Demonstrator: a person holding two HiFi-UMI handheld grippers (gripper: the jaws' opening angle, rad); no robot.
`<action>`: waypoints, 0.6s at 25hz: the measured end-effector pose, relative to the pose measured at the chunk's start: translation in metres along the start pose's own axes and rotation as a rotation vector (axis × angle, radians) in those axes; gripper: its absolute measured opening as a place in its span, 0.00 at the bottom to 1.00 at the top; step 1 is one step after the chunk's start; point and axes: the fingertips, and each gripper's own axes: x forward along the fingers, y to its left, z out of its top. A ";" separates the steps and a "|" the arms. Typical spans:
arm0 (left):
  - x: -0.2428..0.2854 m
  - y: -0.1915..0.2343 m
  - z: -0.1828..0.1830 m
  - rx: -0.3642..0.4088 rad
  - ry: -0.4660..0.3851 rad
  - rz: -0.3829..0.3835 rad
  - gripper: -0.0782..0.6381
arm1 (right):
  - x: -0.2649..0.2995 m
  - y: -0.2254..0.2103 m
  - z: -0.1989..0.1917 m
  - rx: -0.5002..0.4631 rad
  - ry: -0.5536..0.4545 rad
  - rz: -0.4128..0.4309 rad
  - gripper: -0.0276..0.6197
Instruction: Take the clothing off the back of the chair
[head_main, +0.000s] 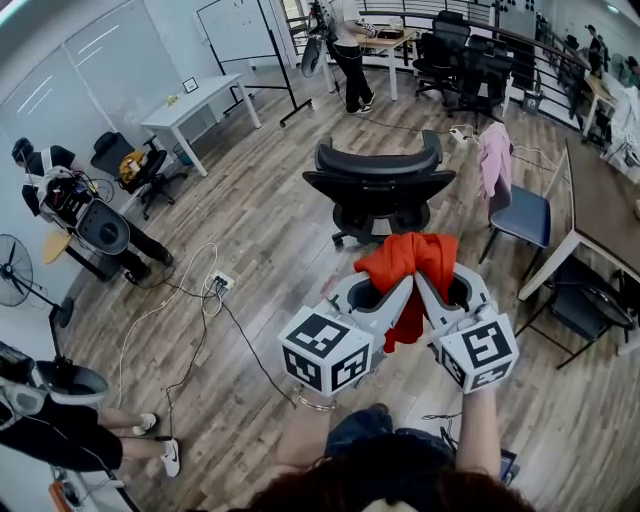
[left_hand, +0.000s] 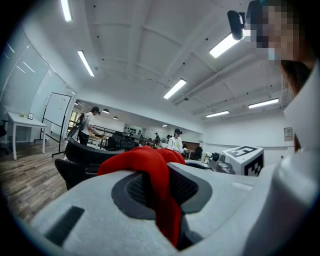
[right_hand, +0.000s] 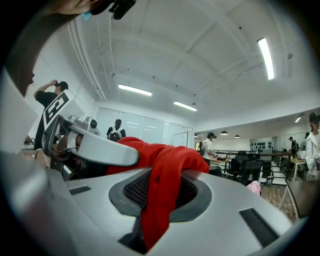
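Both grippers are clamped narrow on the red garment (head_main: 405, 258): the left gripper (head_main: 392, 296) and the right gripper (head_main: 440, 296) each pinch a bunched fold of it, and in each gripper view the cloth runs straight down between the jaws. The garment is off the black chair (head_main: 380, 185), up in the air on the near side of it, and the chair's back is bare. I'd worry about the grip, since each holds only a thin fold; pulling the hands apart could drag the cloth out of one of them. The loose tail hanging below could also snag the chair's top edge if it is lowered there. Cables (head_main: 200, 300) trail on the floor to the left, a trip risk. I can read no brand or wording anywhere; the cubes carry only black-and-white square patterns
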 end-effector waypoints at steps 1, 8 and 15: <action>-0.002 -0.005 -0.001 0.000 0.004 0.001 0.21 | -0.005 0.002 0.000 0.003 0.002 0.001 0.17; -0.008 -0.031 -0.003 -0.002 0.014 0.012 0.21 | -0.034 0.004 0.002 0.005 0.011 0.012 0.17; -0.013 -0.055 -0.007 0.008 0.024 0.035 0.21 | -0.061 0.005 0.002 0.014 0.002 0.035 0.17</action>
